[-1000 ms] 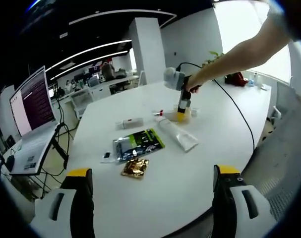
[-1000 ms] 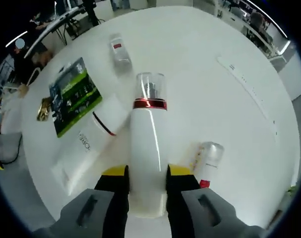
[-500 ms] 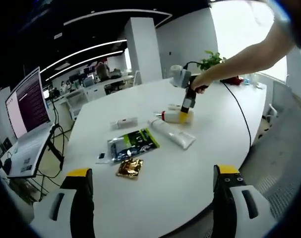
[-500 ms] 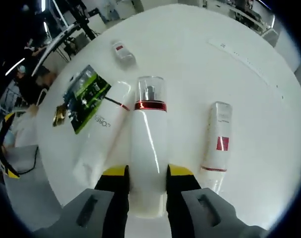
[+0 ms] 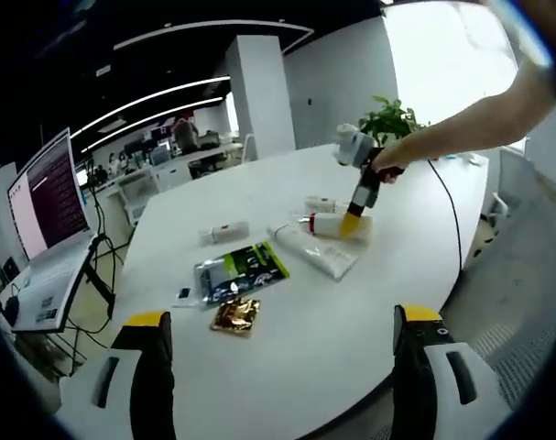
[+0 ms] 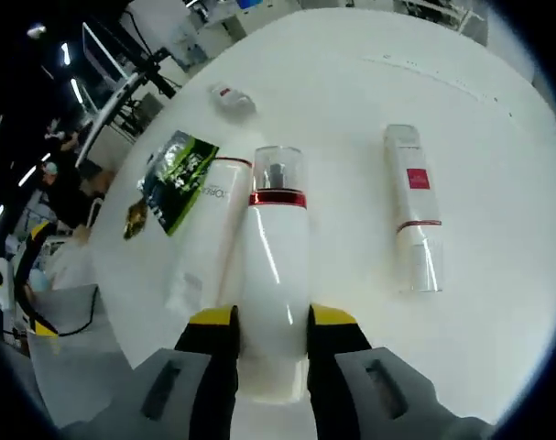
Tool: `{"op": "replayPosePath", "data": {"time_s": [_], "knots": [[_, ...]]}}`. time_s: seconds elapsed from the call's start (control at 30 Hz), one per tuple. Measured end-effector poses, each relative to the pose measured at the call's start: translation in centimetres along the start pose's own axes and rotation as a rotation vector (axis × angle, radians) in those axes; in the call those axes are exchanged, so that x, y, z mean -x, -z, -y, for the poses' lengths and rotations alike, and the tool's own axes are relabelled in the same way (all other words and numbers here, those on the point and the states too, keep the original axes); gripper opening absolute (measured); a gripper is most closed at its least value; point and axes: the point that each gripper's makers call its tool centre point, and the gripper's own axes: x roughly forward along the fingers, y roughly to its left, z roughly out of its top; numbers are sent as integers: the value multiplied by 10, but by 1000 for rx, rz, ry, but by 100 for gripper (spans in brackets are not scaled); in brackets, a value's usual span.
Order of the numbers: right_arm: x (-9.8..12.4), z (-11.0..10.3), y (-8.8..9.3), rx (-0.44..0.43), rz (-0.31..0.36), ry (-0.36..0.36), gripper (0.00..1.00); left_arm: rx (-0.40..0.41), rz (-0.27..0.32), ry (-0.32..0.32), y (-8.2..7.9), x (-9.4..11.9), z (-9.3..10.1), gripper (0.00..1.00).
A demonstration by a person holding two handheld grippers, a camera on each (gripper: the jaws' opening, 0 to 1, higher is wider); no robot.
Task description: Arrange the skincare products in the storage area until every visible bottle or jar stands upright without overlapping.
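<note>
Right gripper [image 6: 271, 332] is being closed on the white pump bottle [image 6: 276, 284], whose red collar and clear cap are pointing forward along the jaws, above the white table [image 6: 497, 275]. In the left gripper view the same gripper [image 5: 354, 213] is being held by a person's hand [image 5: 387, 165] over the far part of the table [image 5: 314, 330], with the bottle [image 5: 332, 225] lying roughly level at its tip. Beside the held bottle, a flat white tube [image 6: 202, 234] is lying on the table on one side, and a second white bottle with a red label [image 6: 413, 215] is lying on its side well apart on the other. Next to the tube, a green and black packet [image 6: 177, 174] and a gold sachet [image 6: 136, 215] are lying flat, and a small white item with a red mark [image 6: 233, 97] is lying farther off. Left gripper [image 5: 282, 362] is being kept with its jaws wide apart and nothing between them, low at the near edge of the table. At the side a laptop [image 5: 44, 197] is standing with its screen lit
</note>
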Motion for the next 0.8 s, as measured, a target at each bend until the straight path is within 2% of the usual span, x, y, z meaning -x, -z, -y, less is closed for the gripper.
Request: {"op": "replayPosePath", "data": {"time_s": [0.4, 0.63, 0.8], "knots": [[7, -11, 21, -133, 89, -61, 27, -21, 5, 28, -3, 1, 10, 94], [8, -12, 30, -232, 146, -128, 27, 2, 30, 97, -12, 0, 22, 94], [8, -14, 36, -308, 186, -176, 27, 7, 19, 133, -12, 0, 28, 93]]}}
